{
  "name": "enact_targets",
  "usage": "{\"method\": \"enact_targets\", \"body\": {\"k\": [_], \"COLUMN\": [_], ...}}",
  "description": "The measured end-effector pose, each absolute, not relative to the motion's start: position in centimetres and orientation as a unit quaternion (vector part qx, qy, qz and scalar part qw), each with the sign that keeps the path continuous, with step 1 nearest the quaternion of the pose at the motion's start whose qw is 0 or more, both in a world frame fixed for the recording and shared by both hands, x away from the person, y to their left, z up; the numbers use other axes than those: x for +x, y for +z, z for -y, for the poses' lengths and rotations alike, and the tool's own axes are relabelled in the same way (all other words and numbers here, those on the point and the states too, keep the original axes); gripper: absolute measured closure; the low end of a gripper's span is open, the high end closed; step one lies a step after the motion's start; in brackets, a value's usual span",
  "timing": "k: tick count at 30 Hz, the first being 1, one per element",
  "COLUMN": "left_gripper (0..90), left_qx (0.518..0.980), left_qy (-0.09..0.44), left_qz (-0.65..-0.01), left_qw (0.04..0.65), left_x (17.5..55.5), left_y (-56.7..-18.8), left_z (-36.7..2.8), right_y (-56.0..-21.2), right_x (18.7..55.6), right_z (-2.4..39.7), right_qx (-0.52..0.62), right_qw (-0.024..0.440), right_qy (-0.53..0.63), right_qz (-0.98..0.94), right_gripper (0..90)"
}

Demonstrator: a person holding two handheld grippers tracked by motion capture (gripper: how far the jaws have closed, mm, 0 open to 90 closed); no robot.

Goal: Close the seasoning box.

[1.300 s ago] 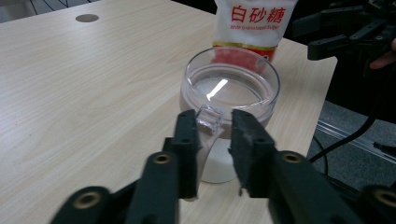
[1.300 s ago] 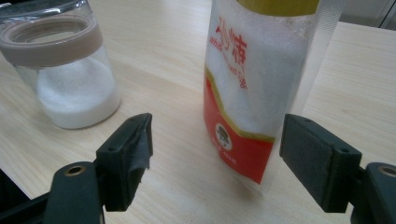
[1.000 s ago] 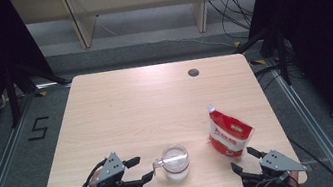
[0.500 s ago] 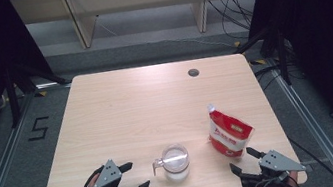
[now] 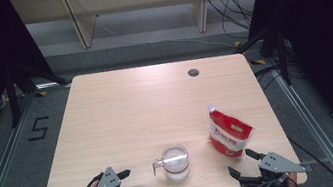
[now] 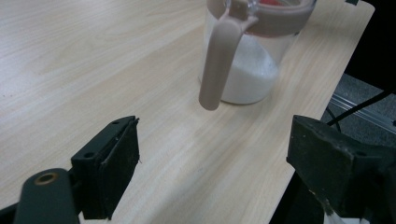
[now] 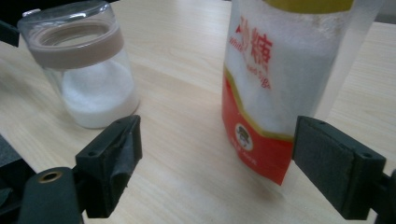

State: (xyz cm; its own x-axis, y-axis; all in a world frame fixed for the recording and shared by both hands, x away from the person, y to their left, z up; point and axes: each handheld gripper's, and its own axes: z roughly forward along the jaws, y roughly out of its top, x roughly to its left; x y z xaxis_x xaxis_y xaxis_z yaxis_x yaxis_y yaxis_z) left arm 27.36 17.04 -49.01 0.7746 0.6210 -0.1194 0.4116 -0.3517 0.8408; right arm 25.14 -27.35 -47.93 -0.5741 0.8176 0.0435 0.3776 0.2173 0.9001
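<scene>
1. High view: left tool (image 5: 127, 184) is sitting at the near left edge of the surface (image 5: 155, 100), jaws spread wide with nothing between them, having just been opening.
2. Right tool (image 5: 242, 162) is resting at the near right edge, jaws also wide and empty, having just been opening.
3. Clear jar (image 5: 175, 162) of white powder is standing upright between the tools, handle pointing toward the left tool.
4. Red-and-white pouch (image 5: 229, 134) is standing just beyond the right tool, apart from the jar.
</scene>
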Motion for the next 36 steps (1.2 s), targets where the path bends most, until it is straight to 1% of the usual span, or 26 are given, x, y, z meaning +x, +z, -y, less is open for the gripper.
{"method": "enact_targets", "body": {"k": [1,2,4,7,8,9,11,15,19,21,22,24,25,27,29,30,31,32,35,36], "left_gripper": [16.4,16.4,16.3,16.3,16.3,16.3,16.2,16.2,16.2,16.2,16.2,16.2,16.2,16.2,16.2,16.2,16.2,16.2,16.2,16.2], "left_qx": [0.814,0.815,0.819,0.823,0.825,0.822,0.828,0.818,0.817,0.82,0.821,0.823,0.823,0.818,0.831,0.821,0.826,0.821,0.819,0.829], "left_qy": [0.107,0.109,0.107,0.109,0.11,0.1,0.108,0.102,0.102,0.105,0.106,0.105,0.106,0.102,0.109,0.102,0.108,0.104,0.102,0.113], "left_qz": [-0.318,-0.313,-0.309,-0.305,-0.304,-0.308,-0.3,-0.309,-0.313,-0.311,-0.31,-0.308,-0.307,-0.31,-0.305,-0.313,-0.306,-0.309,-0.315,-0.305], "left_qw": [0.475,0.474,0.472,0.466,0.464,0.469,0.461,0.475,0.474,0.47,0.467,0.466,0.465,0.473,0.453,0.467,0.461,0.469,0.468,0.456], "left_x": [27.3,27.2,27.1,26.9,26.8,26.7,26.7,26.7,26.7,26.7,26.7,26.8,26.8,26.8,26.9,26.8,26.9,26.9,26.8,27.0], "left_y": [-49.0,-49.1,-49.0,-48.9,-48.9,-48.9,-48.9,-49.2,-49.2,-49.3,-49.3,-49.3,-49.3,-49.4,-49.2,-49.3,-49.3,-49.4,-49.3,-49.3], "left_z": [-17.0,-17.0,-17.0,-17.0,-17.0,-16.9,-17.1,-16.8,-16.7,-16.8,-16.8,-16.7,-16.7,-16.6,-16.9,-16.7,-16.8,-16.7,-16.7,-17.0], "right_y": [-48.0,-48.0,-48.1,-48.3,-48.4,-48.6,-48.7,-48.8,-48.9,-48.9,-48.9,-48.9,-49.0,-49.0,-49.0,-48.8,-48.9,-48.9,-48.9,-48.9], "right_x": [25.0,24.6,24.6,24.5,24.3,24.4,24.3,24.3,24.4,24.3,24.3,24.2,24.4,24.4,24.5,24.3,24.4,24.5,24.4,24.4], "right_z": [27.2,27.1,27.1,27.1,27.0,27.0,26.9,26.6,26.5,26.4,26.5,26.3,26.4,26.5,26.7,26.8,26.9,26.9,26.9,26.9], "right_qx": [0.402,0.415,0.404,0.398,0.405,0.397,0.392,0.386,0.377,0.379,0.376,0.384,0.378,0.378,0.384,0.392,0.389,0.393,0.397,0.397], "right_qw": [0.228,0.217,0.223,0.218,0.209,0.212,0.209,0.199,0.206,0.193,0.207,0.197,0.203,0.198,0.205,0.202,0.208,0.208,0.201,0.203], "right_qy": [0.485,0.479,0.482,0.476,0.473,0.468,0.463,0.462,0.459,0.459,0.459,0.458,0.457,0.457,0.457,0.454,0.455,0.454,0.456,0.455], "right_qz": [-0.743,-0.743,-0.745,-0.754,-0.754,-0.761,-0.767,-0.773,-0.778,-0.78,-0.778,-0.777,-0.779,-0.78,-0.776,-0.774,-0.773,-0.772,-0.77,-0.771], "right_gripper": [16.1,15.9,15.8,15.8,15.8,15.8,15.9,15.9,15.9,15.9,15.9,15.9,15.9,16.0,16.0,16.0,16.0,16.0,15.9,16.0]}}
